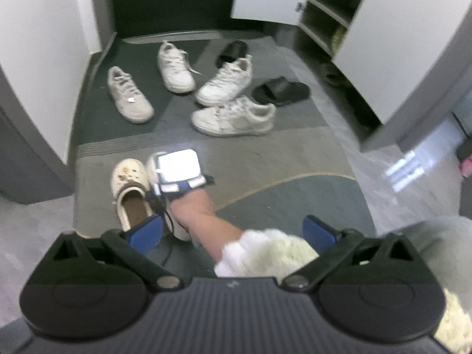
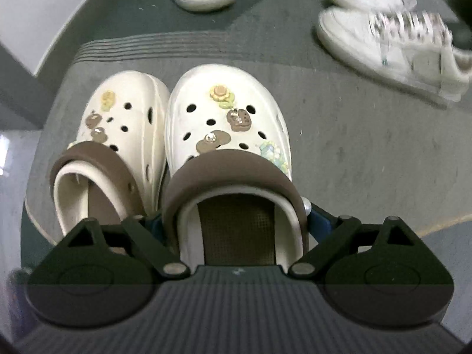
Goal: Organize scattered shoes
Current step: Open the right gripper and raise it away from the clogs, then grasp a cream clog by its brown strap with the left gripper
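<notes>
Two cream clogs with brown heel straps and charms stand side by side on the grey mat, toes pointing away. My right gripper (image 2: 237, 224) points down over the heel of the right clog (image 2: 227, 118), its blue pads against both sides of the strap. The left clog (image 2: 126, 112) touches it and lies outside the jaws. In the left wrist view the left clog (image 1: 129, 183) shows beside a person's forearm (image 1: 200, 218), which hides the other clog. My left gripper (image 1: 233, 230) hangs open above, with nothing between its pads.
Several white sneakers (image 1: 233, 116) and two black slides (image 1: 280, 90) lie scattered on the lower dark floor beyond a ribbed step edge (image 1: 124, 147). An open shoe cabinet (image 1: 327, 14) with shelves stands at the back right behind its white door (image 1: 398, 44). White walls close in the left.
</notes>
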Demonstrator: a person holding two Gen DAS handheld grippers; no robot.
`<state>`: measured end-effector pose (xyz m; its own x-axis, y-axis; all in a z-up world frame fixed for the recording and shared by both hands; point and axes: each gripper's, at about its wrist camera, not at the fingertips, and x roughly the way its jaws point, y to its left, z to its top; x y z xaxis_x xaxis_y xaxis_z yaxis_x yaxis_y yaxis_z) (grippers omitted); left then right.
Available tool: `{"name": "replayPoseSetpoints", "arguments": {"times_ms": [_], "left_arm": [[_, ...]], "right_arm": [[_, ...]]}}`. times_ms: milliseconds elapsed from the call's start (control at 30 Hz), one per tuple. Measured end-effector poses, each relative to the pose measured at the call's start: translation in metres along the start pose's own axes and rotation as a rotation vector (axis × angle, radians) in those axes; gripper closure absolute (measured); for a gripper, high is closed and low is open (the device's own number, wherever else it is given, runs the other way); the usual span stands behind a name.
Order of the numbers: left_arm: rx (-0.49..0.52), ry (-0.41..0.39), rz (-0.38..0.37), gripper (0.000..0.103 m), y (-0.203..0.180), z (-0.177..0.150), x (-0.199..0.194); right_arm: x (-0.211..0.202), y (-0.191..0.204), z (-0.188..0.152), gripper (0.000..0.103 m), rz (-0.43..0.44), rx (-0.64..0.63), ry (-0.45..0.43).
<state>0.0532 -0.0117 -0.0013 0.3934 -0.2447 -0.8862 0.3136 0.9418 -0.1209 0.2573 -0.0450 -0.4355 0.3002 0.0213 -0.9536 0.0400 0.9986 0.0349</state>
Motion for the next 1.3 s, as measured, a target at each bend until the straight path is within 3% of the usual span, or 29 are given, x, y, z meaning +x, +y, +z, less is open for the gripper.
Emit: {"name": "replayPoseSetpoints", "arguments": {"times_ms": [100,233,333,400,500,600,767,867,967,1067,1200,1300], "left_arm": [[-0.042,-0.024,0.036,0.001,0.013,0.008,0.002],[-0.08,-0.059,0.08,0.001,0.025,0.02,0.001],[-0.136,-0.068,0.056,0.001,0.041,0.024,-0.008],[-0.145,-0.12,0.046,0.001,0.055,0.028,-0.02],[-0.135,-0.183,0.112,0.0,0.066,0.026,-0.026],[-0.152,-0.137,0.147,0.0,0.083,0.022,-0.013],[-0.183,0.009,0.191,0.001,0.106,0.015,0.024],[-0.173,0.055,0.21,0.001,0.116,0.015,0.047],[-0.139,0.101,0.206,0.001,0.132,0.023,0.085],[-0.088,0.106,0.213,0.0,0.143,0.025,0.115],[0.049,0.084,0.203,0.0,0.158,0.032,0.191],[0.032,0.116,0.203,0.001,0.18,0.029,0.251]], "right_arm": [[0.002,0.004,-0.002,0.004,-0.002,-0.013,0.007],[-0.018,-0.01,0.0,0.004,0.107,-0.015,0.03],[-0.058,-0.029,0.0,0.004,0.162,0.059,0.03],[-0.081,-0.037,0.001,0.004,0.164,0.104,0.022],[-0.133,-0.052,0.011,0.004,0.165,0.146,-0.026],[-0.194,-0.068,0.022,0.004,0.182,0.161,-0.121],[-0.315,-0.093,0.017,0.0,0.234,0.146,-0.248],[-0.386,-0.101,-0.012,0.0,0.278,0.092,-0.345],[-0.426,-0.108,-0.04,0.0,0.347,0.106,-0.465],[-0.445,-0.119,-0.06,0.0,0.386,0.125,-0.547],[-0.456,-0.132,-0.069,0.0,0.429,0.154,-0.586],[-0.453,-0.142,-0.067,0.0,0.431,0.172,-0.567]]}}
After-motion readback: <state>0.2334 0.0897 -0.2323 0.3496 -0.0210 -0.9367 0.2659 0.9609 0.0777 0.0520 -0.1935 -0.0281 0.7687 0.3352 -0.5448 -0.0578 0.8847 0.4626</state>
